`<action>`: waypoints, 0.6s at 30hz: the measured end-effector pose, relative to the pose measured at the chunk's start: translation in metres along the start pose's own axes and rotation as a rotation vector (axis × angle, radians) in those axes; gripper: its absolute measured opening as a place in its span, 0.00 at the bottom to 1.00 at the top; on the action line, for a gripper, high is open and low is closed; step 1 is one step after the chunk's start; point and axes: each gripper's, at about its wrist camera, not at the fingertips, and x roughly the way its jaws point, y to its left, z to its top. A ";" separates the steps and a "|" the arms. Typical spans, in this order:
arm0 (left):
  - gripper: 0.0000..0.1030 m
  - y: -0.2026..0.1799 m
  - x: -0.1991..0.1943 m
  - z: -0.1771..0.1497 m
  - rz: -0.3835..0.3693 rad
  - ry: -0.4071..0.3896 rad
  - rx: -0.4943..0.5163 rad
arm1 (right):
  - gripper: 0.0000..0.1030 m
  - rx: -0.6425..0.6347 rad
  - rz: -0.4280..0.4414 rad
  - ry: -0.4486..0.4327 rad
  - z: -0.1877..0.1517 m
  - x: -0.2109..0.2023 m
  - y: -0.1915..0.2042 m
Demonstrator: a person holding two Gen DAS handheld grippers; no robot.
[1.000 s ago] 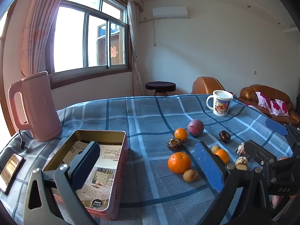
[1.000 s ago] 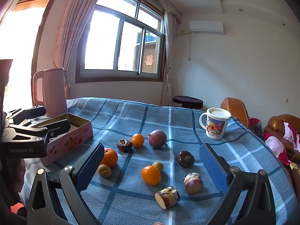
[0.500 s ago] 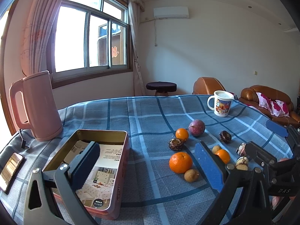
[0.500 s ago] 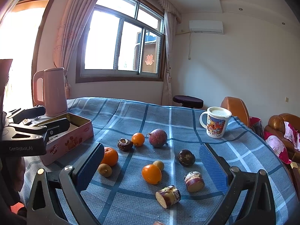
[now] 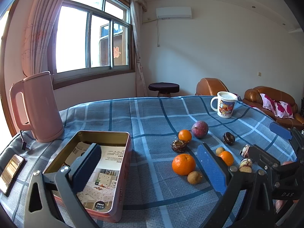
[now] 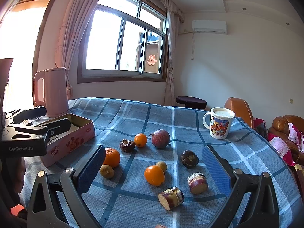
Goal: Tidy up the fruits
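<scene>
Tin (image 5: 121, 172) under my left gripper (image 5: 146, 169), long axis running fwd; both grippers spread, empty; right gripper (image 6: 153, 171) unmoved over fruit.

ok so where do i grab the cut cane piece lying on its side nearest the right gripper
Grip the lying cane piece across its round barrel, coming down from above with the right gripper turned so its fingers close on the curved sides, not the flat cut ends. It lies tilted, with the upright piece close beside it.
</scene>
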 end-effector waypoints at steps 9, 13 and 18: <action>1.00 0.002 0.000 -0.002 0.001 0.005 0.002 | 0.99 0.000 -0.002 0.013 -0.006 0.004 -0.001; 1.00 0.001 0.006 -0.007 0.001 0.033 0.009 | 0.99 0.001 -0.006 0.031 -0.012 0.006 -0.006; 1.00 -0.006 0.018 -0.016 -0.028 0.083 0.018 | 0.99 0.019 -0.034 0.067 -0.024 0.007 -0.024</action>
